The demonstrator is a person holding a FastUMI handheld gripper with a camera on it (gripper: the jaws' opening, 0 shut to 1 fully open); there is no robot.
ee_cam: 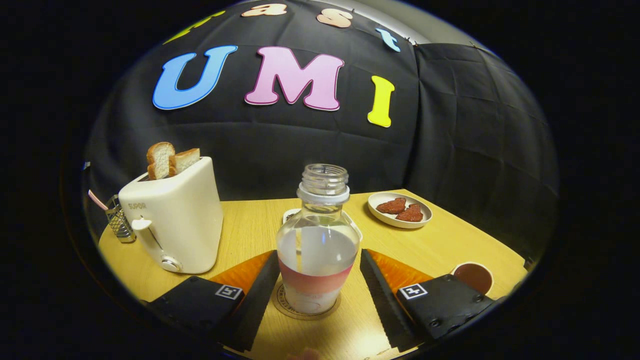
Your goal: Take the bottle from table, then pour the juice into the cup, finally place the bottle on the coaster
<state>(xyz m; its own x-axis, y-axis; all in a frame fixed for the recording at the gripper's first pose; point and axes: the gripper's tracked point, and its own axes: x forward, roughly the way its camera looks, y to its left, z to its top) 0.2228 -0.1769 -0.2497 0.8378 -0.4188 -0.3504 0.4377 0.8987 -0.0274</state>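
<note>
A clear, uncapped bottle point(318, 240) with a pink label band stands upright on a round coaster point(286, 306) on the wooden table point(250, 230). Clear liquid fills roughly its lower half. My gripper point(318, 254) is open, and the bottle stands between its two fingertips. Each tip sits very close to the bottle's widest part, and no firm squeeze shows. A white cup point(472, 277) with a dark brown inside stands to the right, just beyond the right finger.
A white toaster point(175, 220) with two bread slices stands ahead on the left, a small wire rack point(118, 223) beside it. A white plate point(425, 220) with two reddish pieces lies at the far right. A small white object point(290, 215) peeks from behind the bottle.
</note>
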